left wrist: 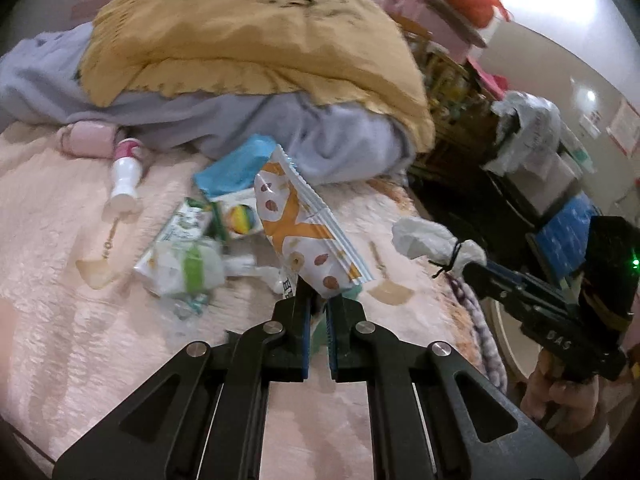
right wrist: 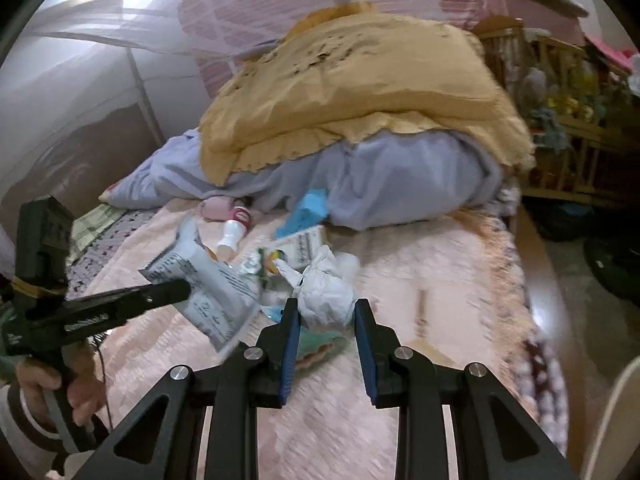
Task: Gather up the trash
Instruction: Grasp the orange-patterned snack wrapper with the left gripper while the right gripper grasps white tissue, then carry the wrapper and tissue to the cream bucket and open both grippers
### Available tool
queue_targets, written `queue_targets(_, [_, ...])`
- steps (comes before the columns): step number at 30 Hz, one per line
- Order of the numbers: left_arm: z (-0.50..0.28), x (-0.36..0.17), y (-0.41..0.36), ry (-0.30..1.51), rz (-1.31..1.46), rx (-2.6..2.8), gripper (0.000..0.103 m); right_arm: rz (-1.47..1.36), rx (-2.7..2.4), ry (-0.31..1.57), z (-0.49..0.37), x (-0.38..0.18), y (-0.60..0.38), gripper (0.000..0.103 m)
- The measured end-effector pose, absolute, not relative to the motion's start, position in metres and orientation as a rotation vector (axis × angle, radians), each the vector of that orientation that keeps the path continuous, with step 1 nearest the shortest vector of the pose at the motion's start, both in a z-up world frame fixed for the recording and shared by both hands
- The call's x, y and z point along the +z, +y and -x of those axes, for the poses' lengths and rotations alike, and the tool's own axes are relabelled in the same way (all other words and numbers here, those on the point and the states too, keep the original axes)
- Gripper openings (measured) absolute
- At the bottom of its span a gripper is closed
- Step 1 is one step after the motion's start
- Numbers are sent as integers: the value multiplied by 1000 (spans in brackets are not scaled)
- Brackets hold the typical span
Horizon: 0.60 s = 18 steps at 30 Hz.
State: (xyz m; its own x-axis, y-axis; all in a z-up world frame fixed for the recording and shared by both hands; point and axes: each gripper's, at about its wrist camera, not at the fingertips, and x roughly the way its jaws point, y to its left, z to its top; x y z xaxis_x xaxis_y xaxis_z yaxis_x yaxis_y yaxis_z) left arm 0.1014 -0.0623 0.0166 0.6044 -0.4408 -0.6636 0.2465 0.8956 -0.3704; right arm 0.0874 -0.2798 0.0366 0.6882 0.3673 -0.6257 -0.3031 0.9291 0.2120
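Note:
My left gripper [left wrist: 318, 300] is shut on an orange-and-white snack wrapper [left wrist: 298, 228] and holds it above the pink bed cover; its grey back shows in the right wrist view [right wrist: 212, 292]. My right gripper [right wrist: 326, 312] is shut on a tied white bag [right wrist: 326, 294], also seen in the left wrist view [left wrist: 430, 242]. More trash lies on the bed: a green-and-white packet [left wrist: 180, 256], a small carton [left wrist: 236, 216], a blue wrapper [left wrist: 236, 168] and a white bottle [left wrist: 124, 176].
A yellow blanket [left wrist: 248, 36] over a grey-blue quilt [left wrist: 304, 136] is piled at the back of the bed. The bed edge drops off at the right to a dark floor [left wrist: 452, 204] with shelves and boxes [left wrist: 560, 184]. A wooden crib [right wrist: 560, 120] stands at the far right.

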Motion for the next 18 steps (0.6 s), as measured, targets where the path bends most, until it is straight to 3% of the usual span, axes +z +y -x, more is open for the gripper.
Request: queue_targets(18, [-70,59,-162,787,149,-587,3,-97,224,733,-23,30,-365,26])
